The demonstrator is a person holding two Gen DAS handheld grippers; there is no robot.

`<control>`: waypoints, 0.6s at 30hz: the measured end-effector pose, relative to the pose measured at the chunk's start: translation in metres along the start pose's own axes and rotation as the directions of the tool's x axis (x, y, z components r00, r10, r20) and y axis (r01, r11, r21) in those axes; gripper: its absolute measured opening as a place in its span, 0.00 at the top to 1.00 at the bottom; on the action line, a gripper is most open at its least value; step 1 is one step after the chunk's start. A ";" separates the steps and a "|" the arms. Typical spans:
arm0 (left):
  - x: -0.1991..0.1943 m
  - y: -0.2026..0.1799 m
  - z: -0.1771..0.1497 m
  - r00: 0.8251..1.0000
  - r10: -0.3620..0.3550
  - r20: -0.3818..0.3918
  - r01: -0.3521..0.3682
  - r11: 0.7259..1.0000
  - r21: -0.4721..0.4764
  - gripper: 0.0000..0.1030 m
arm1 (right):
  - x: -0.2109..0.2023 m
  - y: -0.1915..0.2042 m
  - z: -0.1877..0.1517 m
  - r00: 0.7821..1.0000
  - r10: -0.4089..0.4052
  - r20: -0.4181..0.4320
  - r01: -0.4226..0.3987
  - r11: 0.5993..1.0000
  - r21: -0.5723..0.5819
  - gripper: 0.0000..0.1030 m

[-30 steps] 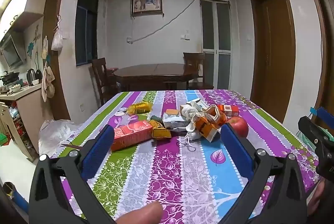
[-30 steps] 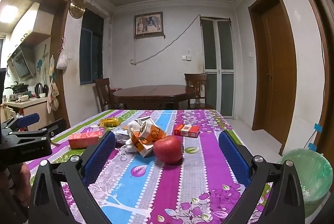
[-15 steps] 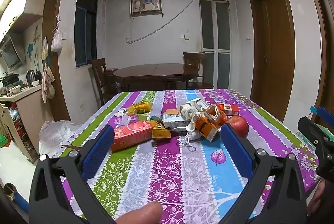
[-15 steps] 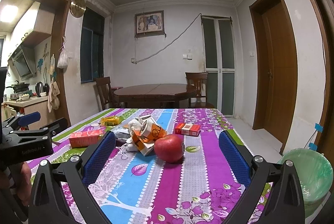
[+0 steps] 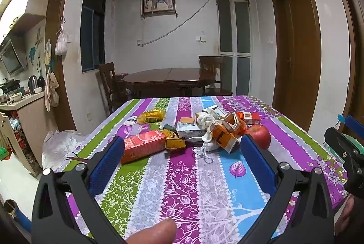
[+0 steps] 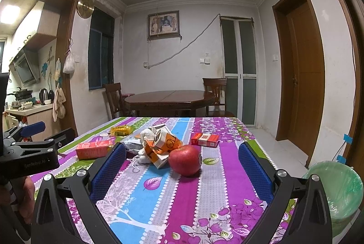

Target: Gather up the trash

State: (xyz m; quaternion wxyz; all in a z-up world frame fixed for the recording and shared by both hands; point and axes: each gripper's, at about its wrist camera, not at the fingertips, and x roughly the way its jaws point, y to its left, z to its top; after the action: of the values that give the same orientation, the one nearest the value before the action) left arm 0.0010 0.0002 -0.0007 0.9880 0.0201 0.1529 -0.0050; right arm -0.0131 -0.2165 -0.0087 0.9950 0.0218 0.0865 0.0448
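Note:
A pile of trash lies mid-table: an orange juice carton [image 5: 143,148], a yellow wrapper [image 5: 152,115], a crumpled orange-white carton [image 5: 224,133], white tissue [image 5: 204,118], a silver pouch [image 5: 188,133] and a red cigarette box [image 5: 249,117]. A red apple [image 6: 185,159] sits beside the pile. My left gripper [image 5: 182,159] is open and empty, above the near table edge. My right gripper [image 6: 182,166] is open and empty, with the apple just ahead between its fingers. A bin with a green bag [image 6: 336,187] stands at the right.
The table has a striped floral cloth [image 5: 182,187]. A white plastic bag [image 5: 59,148] lies on the floor at the left. A dark wooden table [image 5: 168,80] with chairs stands behind. A brown door [image 5: 300,50] is on the right wall.
The right gripper has tilted up slightly and edged closer to the apple. The left gripper has barely moved.

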 end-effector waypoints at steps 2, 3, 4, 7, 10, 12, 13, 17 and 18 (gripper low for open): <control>0.000 0.000 0.000 1.000 -0.001 0.000 0.001 1.000 -0.002 0.05 | -0.001 0.000 -0.001 1.000 0.001 0.000 -0.001 1.000 0.001 0.04; 0.000 0.000 0.000 1.000 -0.001 -0.001 0.001 1.000 -0.001 0.05 | 0.000 0.000 0.000 1.000 0.000 0.001 0.000 1.000 -0.001 0.04; 0.000 0.000 0.000 1.000 -0.001 -0.001 0.001 1.000 0.000 0.05 | 0.000 0.000 0.000 1.000 0.000 0.001 0.000 1.000 0.000 0.04; 0.000 0.000 -0.002 1.000 -0.003 -0.001 0.003 1.000 0.002 0.05 | 0.001 0.000 -0.001 1.000 0.000 -0.001 0.000 1.000 0.001 0.04; 0.000 0.000 -0.004 1.000 -0.002 -0.001 0.002 1.000 0.002 0.05 | 0.002 0.000 -0.002 1.000 0.001 -0.002 -0.001 1.000 0.000 0.04; 0.000 0.000 -0.004 1.000 -0.002 -0.002 0.002 1.000 0.001 0.05 | 0.002 0.000 -0.003 1.000 0.001 -0.003 -0.001 1.000 0.000 0.04; 0.000 0.000 -0.004 1.000 -0.002 -0.001 0.002 1.000 0.001 0.05 | 0.002 0.000 -0.004 1.000 0.001 -0.002 -0.001 1.000 0.001 0.04; 0.000 0.000 -0.003 1.000 -0.001 -0.001 0.001 1.000 0.003 0.05 | 0.002 0.000 -0.002 1.000 0.001 -0.004 -0.001 1.000 0.000 0.04; 0.000 0.000 -0.004 1.000 -0.002 -0.002 0.002 1.000 0.002 0.05 | 0.002 0.000 -0.002 1.000 0.000 -0.004 0.000 1.000 0.001 0.04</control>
State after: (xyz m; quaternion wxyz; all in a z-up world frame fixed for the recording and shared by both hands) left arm -0.0002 0.0004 -0.0043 0.9879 0.0212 0.1537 -0.0062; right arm -0.0113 -0.2161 -0.0110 0.9948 0.0223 0.0887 0.0451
